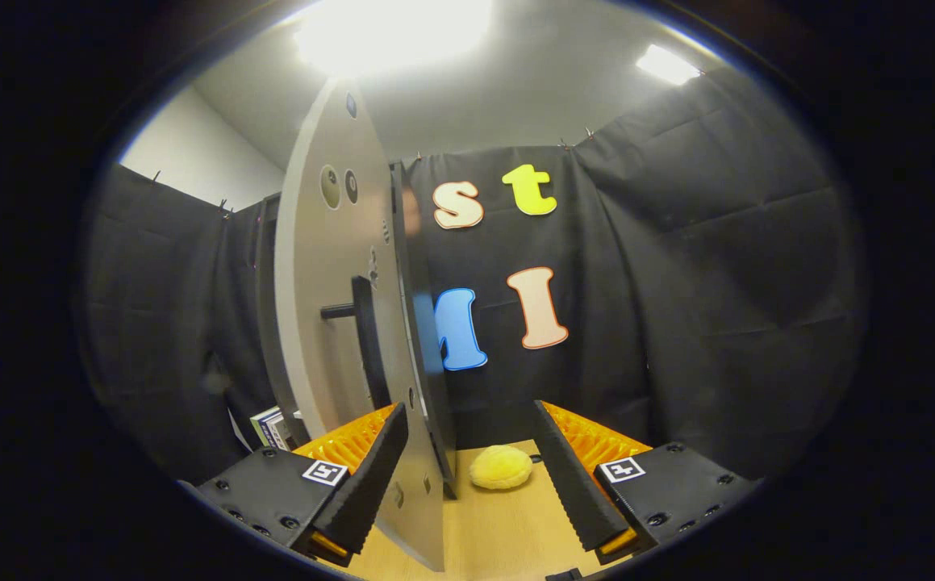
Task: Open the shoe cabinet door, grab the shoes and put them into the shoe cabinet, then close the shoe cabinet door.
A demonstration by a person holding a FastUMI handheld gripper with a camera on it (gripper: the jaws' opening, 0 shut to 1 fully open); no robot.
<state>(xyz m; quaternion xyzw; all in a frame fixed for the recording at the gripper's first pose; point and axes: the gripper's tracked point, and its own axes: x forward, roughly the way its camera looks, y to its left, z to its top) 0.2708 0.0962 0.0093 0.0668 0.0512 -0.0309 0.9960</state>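
Black cloth walls the booth behind a wooden floor [499, 532]. Gripper [471, 476] gapes open, its fingers straddling the door's [330, 323] edge. Door stands ajar, handle [366, 339] visible. Yellow shoe [501, 467] lies just ahead, between the fingers.

The lens rides the gripper [467, 476], low over the wooden surface [507, 532], looking forward along both spread fingers and tilted slightly upward. Very close in, the open cabinet door [338, 323] stands edge-on at eleven o'clock, its handle [364, 335] facing left. Booth wall at twelve, well beyond; ceiling lights high above.
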